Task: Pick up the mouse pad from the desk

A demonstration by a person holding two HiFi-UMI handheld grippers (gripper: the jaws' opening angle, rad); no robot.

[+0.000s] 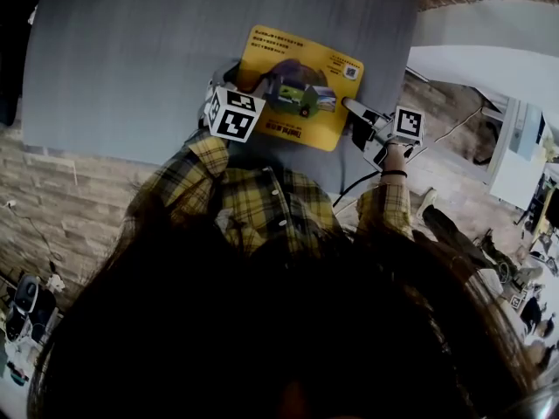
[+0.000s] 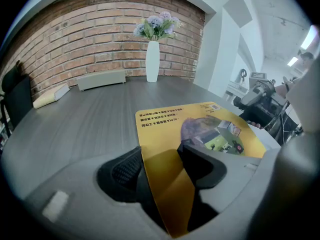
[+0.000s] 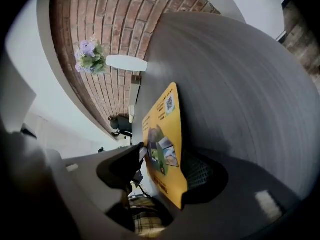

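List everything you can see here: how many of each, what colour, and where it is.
mouse pad: one, yellow with a printed picture, at the desk's near edge
desk: one, grey wood grain, under the pad
vase: one, white, on the desk's far side by the wall
flowers: one bunch, pale purple, in the vase
flat box: one, grey, left of the vase
long item: one, cream, left of the box, kind unclear
chair: one, black, at the desk's left
brick wall: one, reddish brown, behind the desk
shirt: one, yellow and dark plaid, on the person
left gripper: one, grey, closed on the pad's left edge
right gripper: one, grey, closed on the pad's right edge
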